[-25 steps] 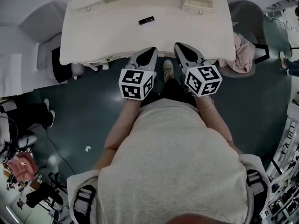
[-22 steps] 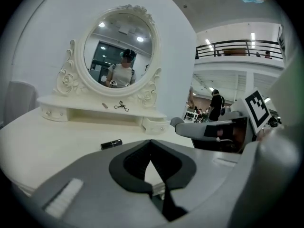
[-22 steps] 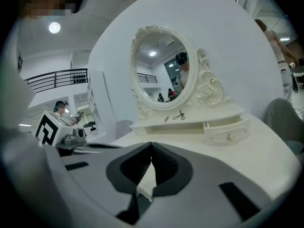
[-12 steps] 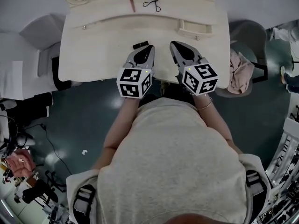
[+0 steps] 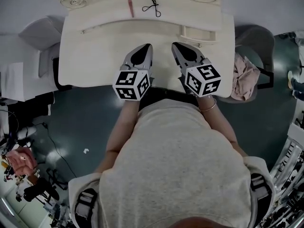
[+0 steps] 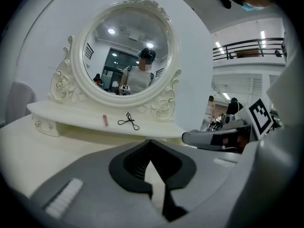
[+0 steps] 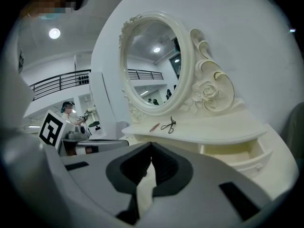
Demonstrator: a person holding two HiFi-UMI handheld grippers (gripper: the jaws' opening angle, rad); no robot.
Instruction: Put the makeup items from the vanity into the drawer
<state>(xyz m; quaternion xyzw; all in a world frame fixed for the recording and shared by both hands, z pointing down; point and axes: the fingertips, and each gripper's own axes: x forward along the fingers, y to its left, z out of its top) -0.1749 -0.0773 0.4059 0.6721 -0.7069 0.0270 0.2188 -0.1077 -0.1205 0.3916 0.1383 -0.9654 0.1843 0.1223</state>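
Left gripper (image 5: 146, 46) and right gripper (image 5: 175, 45) are both shut tight and empty, so reaching far for the pink stick (image 5: 130, 7) could just push it away.

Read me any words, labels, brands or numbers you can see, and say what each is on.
No readable text anywhere in these views.
Cube on the left gripper: square black-and-white markers, no letters.
Cube on the right gripper: the same.
Pink stick on the vanity shelf: too small to show print.
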